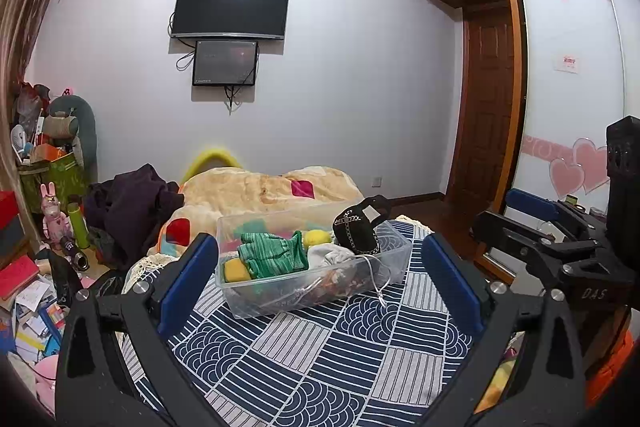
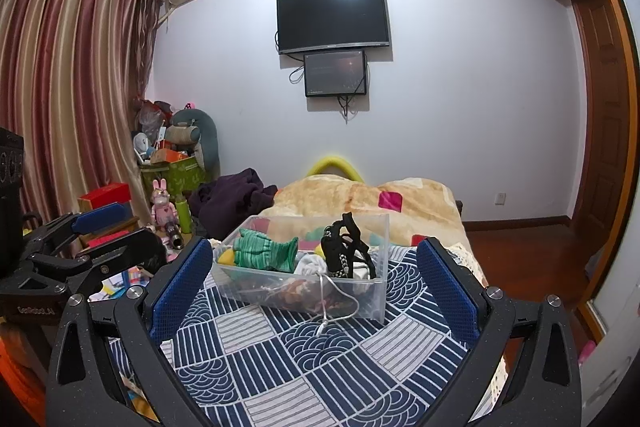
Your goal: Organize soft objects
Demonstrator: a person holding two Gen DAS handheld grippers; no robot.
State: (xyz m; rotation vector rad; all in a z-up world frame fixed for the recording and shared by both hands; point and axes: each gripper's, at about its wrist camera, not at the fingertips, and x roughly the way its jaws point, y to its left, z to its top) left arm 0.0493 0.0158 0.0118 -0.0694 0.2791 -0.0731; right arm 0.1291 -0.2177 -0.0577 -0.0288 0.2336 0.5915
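Observation:
A clear plastic bin [image 1: 280, 301] [image 2: 372, 301] stands on the blue-and-white patterned bedspread [image 1: 320, 359] [image 2: 320, 359]. In it lie a green knitted cloth [image 1: 272, 255] [image 2: 262, 253], yellow soft pieces [image 1: 236, 270] [image 2: 226, 258], a white cloth [image 1: 332, 255] [image 2: 314, 264] and a black studded strappy item [image 1: 356, 231] [image 2: 344, 251]. A white cord [image 1: 378, 287] [image 2: 330, 301] hangs over the bin's front. My left gripper [image 1: 320, 267] is open and empty, short of the bin. My right gripper [image 2: 316, 279] is open and empty, also short of the bin. Each gripper shows at the other view's edge.
A beige blanket [image 1: 260, 189] [image 2: 340, 197] and dark clothes [image 1: 132, 211] [image 2: 232, 199] lie behind the bin. Cluttered boxes, toys and papers [image 1: 40, 267] [image 2: 160, 187] fill the floor at left. A wardrobe and door [image 1: 492, 99] stand at right.

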